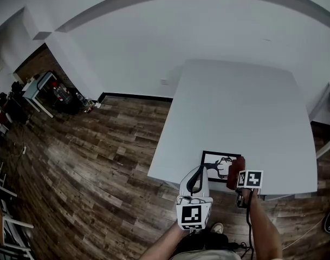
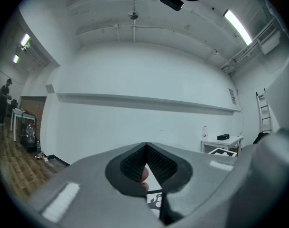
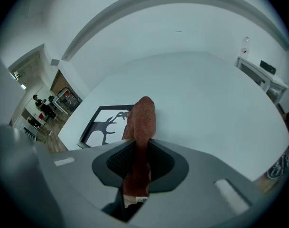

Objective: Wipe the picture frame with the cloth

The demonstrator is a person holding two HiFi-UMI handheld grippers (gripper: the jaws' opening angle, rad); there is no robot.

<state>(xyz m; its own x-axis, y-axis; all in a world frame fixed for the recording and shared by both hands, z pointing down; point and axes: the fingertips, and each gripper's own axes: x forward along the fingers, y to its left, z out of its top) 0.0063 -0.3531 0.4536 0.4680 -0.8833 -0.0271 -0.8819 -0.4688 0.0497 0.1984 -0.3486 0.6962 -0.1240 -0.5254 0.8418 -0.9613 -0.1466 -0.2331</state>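
Right gripper view — ribbed jaws pinch knitted rust cloth (image 3: pixel 143 122) near black-edged frame (image 3: pixel 106 126)

picture frame (image 1: pixel 216 164) on table (image 1: pixel 246 107), near edge | cloth (image 1: pixel 234 173) at frame's right edge

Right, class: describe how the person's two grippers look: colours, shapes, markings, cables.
The left gripper and right gripper are pale grey shells with black ribbed pads forming a V. Each carries a white cube of black square markers. A dark cable leaves the right one. Forearms unsleeved.
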